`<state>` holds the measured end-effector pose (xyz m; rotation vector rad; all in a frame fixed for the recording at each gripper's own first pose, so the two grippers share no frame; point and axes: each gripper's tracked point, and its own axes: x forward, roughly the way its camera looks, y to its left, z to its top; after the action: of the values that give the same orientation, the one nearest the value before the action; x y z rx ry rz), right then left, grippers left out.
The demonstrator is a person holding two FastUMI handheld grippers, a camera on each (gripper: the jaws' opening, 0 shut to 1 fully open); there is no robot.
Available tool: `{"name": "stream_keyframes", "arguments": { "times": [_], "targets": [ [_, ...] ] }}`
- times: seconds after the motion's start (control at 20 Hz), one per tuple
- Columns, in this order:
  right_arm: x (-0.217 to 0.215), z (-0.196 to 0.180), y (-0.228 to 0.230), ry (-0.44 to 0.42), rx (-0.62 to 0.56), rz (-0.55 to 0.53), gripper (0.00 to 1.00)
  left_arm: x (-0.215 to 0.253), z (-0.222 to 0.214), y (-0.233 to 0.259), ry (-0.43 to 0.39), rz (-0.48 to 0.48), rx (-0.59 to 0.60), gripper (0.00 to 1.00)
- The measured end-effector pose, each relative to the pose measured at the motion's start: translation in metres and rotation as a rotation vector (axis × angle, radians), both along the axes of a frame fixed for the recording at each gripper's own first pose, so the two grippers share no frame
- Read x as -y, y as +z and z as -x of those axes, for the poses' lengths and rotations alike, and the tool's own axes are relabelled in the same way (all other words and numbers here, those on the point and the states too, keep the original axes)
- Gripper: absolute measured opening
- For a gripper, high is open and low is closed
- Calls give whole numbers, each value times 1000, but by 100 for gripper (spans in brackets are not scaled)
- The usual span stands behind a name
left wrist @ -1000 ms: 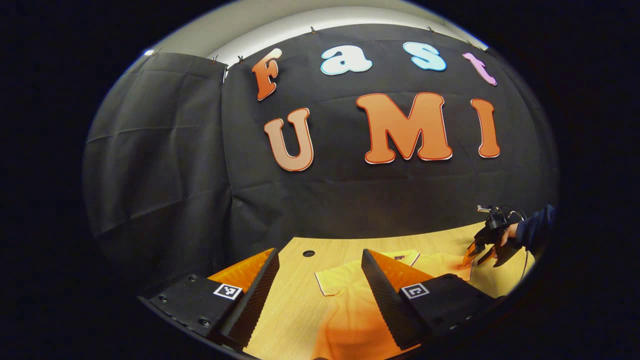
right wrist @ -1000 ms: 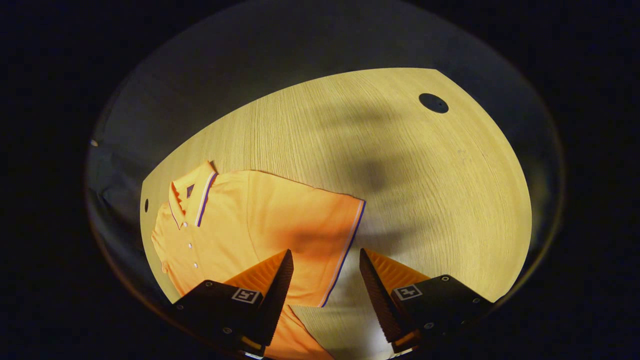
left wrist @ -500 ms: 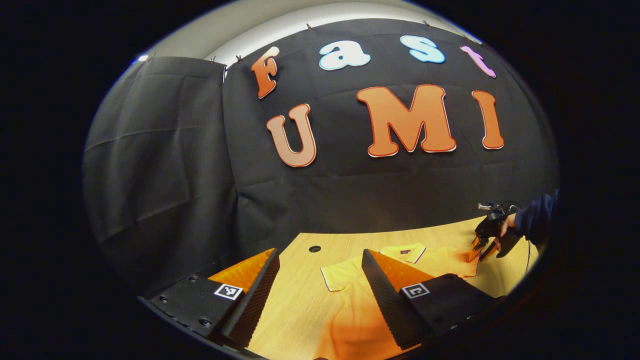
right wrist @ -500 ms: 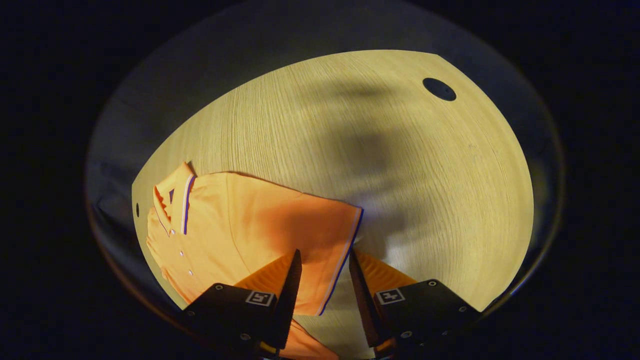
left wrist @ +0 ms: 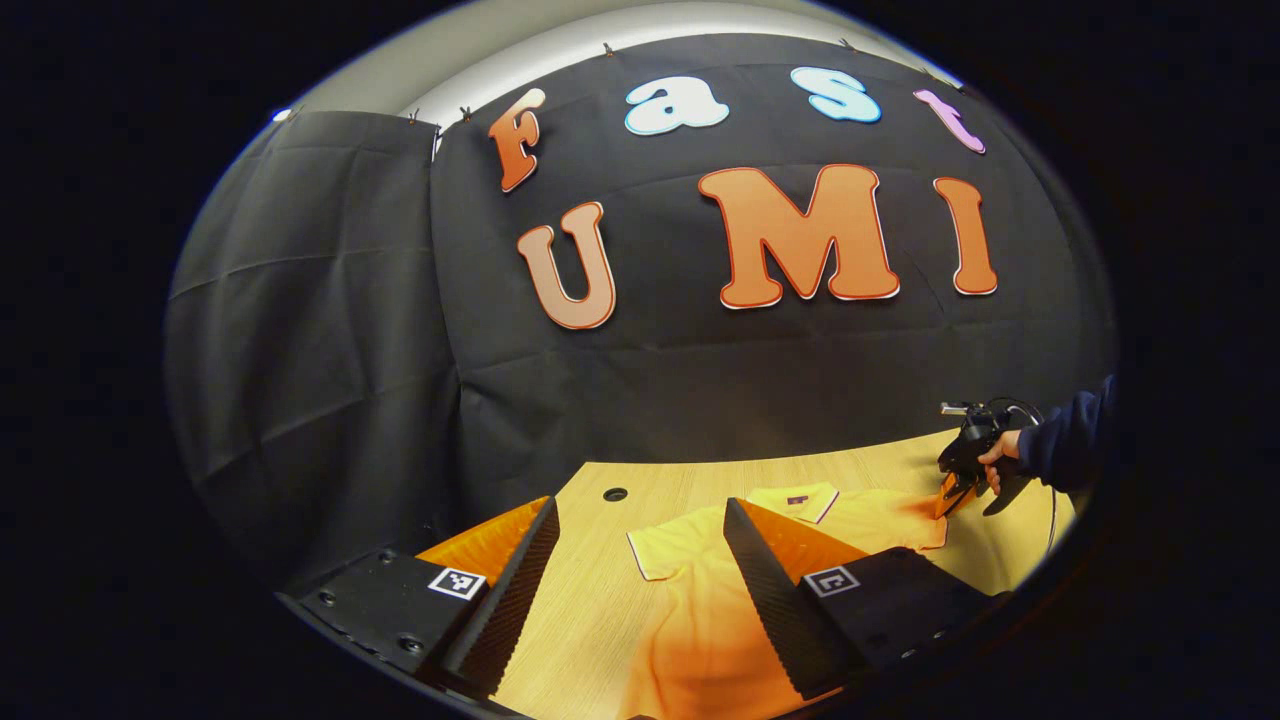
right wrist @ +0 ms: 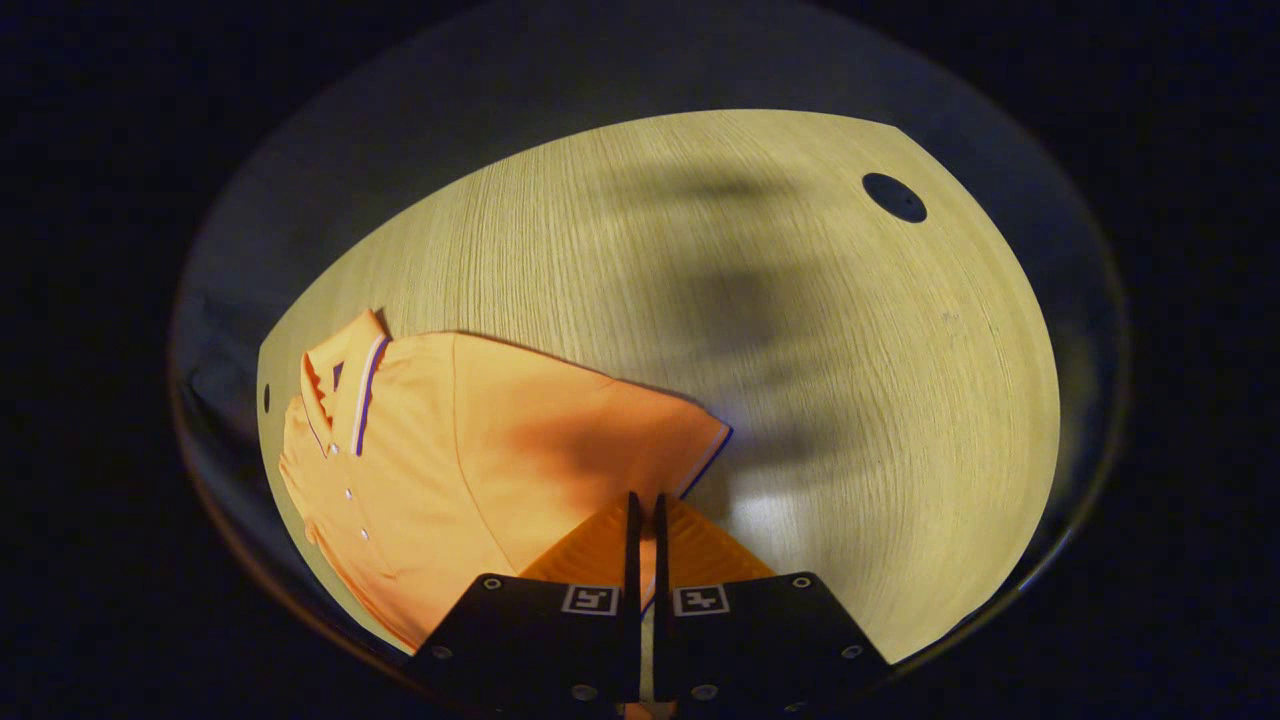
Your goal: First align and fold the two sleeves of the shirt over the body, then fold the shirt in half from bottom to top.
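**Pinching the sleeve hem with my right hand-held gripper**

Clamping down on the cuff, my right hand-held gripper [right wrist: 645, 525] has its two fingers drawn almost together, with the striped edge of the shirt's sleeve [right wrist: 690, 455] caught between them. The orange polo shirt [right wrist: 450, 450] lies flat on the wooden desk [right wrist: 700, 250], collar [right wrist: 345, 385] to my far left in the right gripper view, button placket running down below it. A round cable hole [right wrist: 893, 197] sits in the desk well away from the shirt, toward the far right.

My left hand-held gripper [left wrist: 640, 570] is released, fingers spread wide apart, hovering above the desk [left wrist: 590, 620] with nothing between them. Beyond it, in the left gripper view, the shirt [left wrist: 700, 600] spreads out with its near sleeve [left wrist: 665, 550] flat and the collar [left wrist: 795, 500] further back. Off to the right I see my right hand-held gripper [left wrist: 950, 492] at the far sleeve, my hand [left wrist: 1000, 455] and dark sleeve cuff [left wrist: 1065, 450] behind it. Another hole [left wrist: 615, 494] marks the desk near the black cloth wall [left wrist: 320, 330].
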<state>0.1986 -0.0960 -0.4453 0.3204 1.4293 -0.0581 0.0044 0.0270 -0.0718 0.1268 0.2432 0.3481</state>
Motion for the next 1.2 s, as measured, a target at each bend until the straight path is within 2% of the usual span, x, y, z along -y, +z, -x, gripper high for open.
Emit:
{"name": "stream_keyframes", "arguments": {
  "times": [0.15,0.4,0.7,0.85,0.9,1.0,1.05,1.15,1.2],
  "targets": [
    [-9,-11,23,33,81,-11,6,-8,2,-3,10,15,0,100],
    [-47,-18,54,70,136,-74,5,-15,5,-9,24,45,-8,99],
    [-108,-22,92,135,164,-176,5,-20,12,-17,41,59,-14,99],
    [-142,-20,100,139,151,-237,5,-20,16,-23,43,62,-28,100],
    [-153,-15,102,139,143,-268,7,-21,17,-25,44,62,-33,99],
    [-172,-12,110,164,142,-338,23,-20,18,-27,41,62,-38,99],
    [-174,-13,114,180,160,-346,39,-20,18,-30,43,63,-43,99],
    [-172,-13,117,200,187,-341,58,-23,19,-35,47,73,-54,99],
    [-168,-13,118,204,196,-327,54,-24,16,-37,47,78,-64,100]
  ]
}}
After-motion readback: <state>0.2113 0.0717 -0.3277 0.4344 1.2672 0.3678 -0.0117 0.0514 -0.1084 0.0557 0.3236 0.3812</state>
